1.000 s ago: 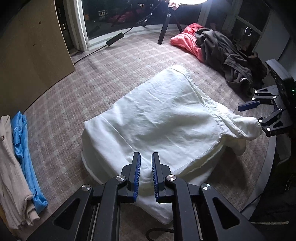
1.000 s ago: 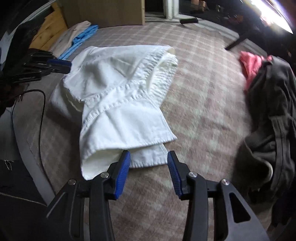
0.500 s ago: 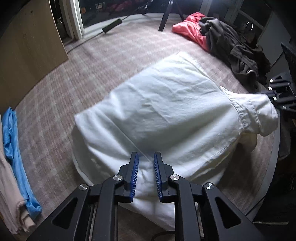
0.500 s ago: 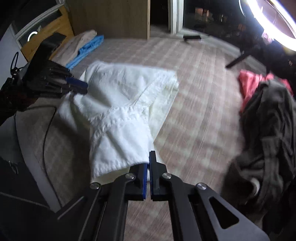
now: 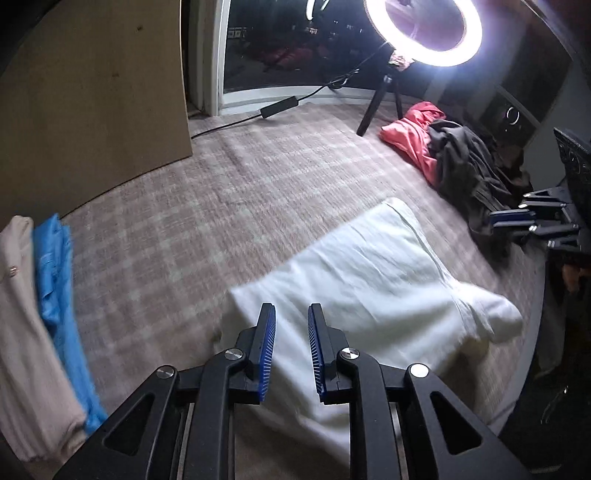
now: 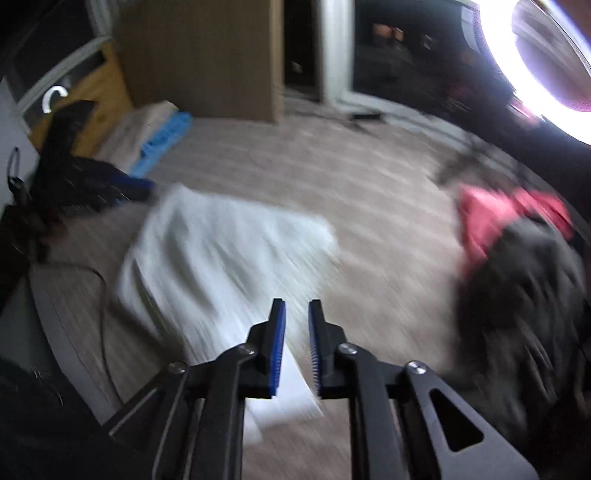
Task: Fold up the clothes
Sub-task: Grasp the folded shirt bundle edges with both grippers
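Left wrist view: white garment on the rug, both grippers narrow and empty

Item one, as I logged it: white garment [image 5: 373, 280], lying partly folded on the checked rug [image 5: 221, 206], directly under and ahead of my left gripper [image 5: 291, 345]. Jaws stood narrow, a small gap between the blue pads [image 5: 267, 347]; cloth showed below the gap, but nothing was pinched that I could see.

Item two: right gripper [image 6: 295, 345], jaws opening from a near-closed set, gap narrow. A white corner of the garment [image 6: 221, 258] lay beneath it; that view was blurred, and I saw no cloth between the pads.

Handling, my judgement: light, soft cotton-like cloth, limp, no stiffness to hold a crease; it would sag and drag if lifted by one point. I rated the stitched hems and corners the best places to take hold, one per gripper, pinching both layers together.

Other stock: beige folded garment [image 5: 22, 314] and blue folded garment [image 5: 59, 295] side by side at the left edge; red garment [image 5: 410, 136] and dark garment [image 5: 469, 173] heaped together, well apart from the white one; ring light [image 5: 423, 29] on its stand.
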Available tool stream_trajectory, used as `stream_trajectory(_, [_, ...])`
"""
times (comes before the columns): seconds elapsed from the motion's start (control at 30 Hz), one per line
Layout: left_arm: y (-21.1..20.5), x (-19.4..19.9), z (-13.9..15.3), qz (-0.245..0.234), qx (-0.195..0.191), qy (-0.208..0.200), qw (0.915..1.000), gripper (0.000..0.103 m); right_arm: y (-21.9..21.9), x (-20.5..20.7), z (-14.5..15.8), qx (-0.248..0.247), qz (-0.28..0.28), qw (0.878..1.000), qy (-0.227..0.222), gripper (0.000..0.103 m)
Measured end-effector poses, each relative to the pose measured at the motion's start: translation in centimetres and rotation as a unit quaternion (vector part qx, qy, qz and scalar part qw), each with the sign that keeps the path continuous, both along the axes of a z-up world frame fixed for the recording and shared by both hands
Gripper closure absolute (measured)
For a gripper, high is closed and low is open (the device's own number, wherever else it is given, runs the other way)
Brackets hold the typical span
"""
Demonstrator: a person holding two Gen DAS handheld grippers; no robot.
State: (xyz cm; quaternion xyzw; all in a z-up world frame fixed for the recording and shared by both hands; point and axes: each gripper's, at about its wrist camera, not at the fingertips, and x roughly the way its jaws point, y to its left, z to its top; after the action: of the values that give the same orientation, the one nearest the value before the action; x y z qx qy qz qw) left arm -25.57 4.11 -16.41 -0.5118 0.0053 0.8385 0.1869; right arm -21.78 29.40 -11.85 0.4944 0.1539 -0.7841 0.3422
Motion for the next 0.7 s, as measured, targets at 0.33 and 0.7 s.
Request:
stream_trajectory(0.33, [-2.7, -0.2, -2.1, 0.058, -0.006, -0.01, 0.9982, 0.087, -2.7, -3.2, -6.9, 0.0, -0.04, 0.996, -0.083, 0.088])
stream_trajectory(0.7, [0.6, 7.9, -6.3, 0.053, 0.015, -0.081, 0.9952, 0.081, -1.7, 4.5, -8.7, 0.008, 0.007, 0.992, -0.128, 0.076])
